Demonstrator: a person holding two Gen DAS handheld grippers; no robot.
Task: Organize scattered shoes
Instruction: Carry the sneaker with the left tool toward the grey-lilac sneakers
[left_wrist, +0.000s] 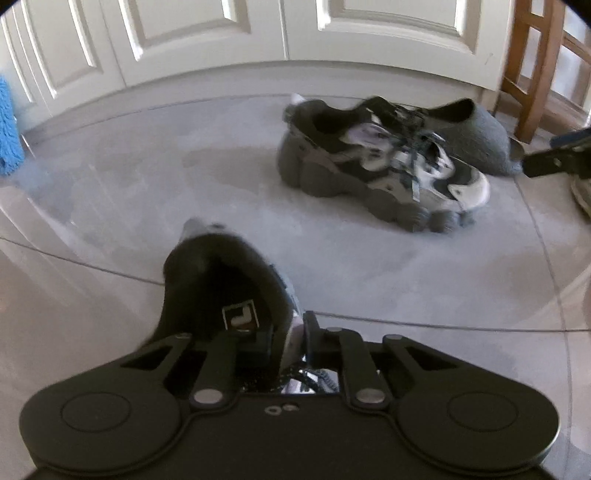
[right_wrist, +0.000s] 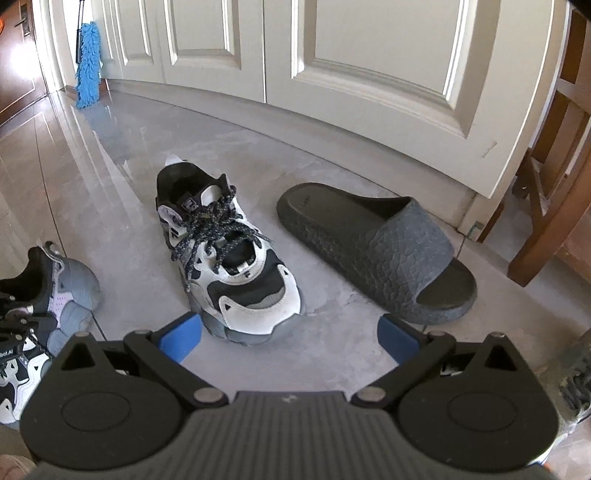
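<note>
The left gripper (left_wrist: 284, 332) has its jaws clamped on the tongue and collar edge of a chunky black-and-white sneaker (left_wrist: 225, 280), heel pointing away toward the doors. In the right wrist view that same sneaker (right_wrist: 44, 295) sits at the near left, and whether its sole is on the floor or just off it cannot be told.

Its mate, the second sneaker (right_wrist: 225, 254), stands upright on the grey floor (right_wrist: 332, 350) mid-scene, toe toward the camera. Just to its right, apart from it, lies a dark grey textured slide sandal (right_wrist: 373, 247), parallel to the white panelled doors (right_wrist: 369, 55). A blue fluffy duster (right_wrist: 88, 66) leans at the far left, and a wooden chair (right_wrist: 554, 206) stands at the right.

The right gripper (right_wrist: 290, 338) hovers over the floor with its blue-padded jaws wide apart and empty, near the second sneaker's toe.

The step in hand looks like pairing the sneakers. Next, the held one probably needs carrying right and setting down beside its mate, toes aligned, without knocking it.
</note>
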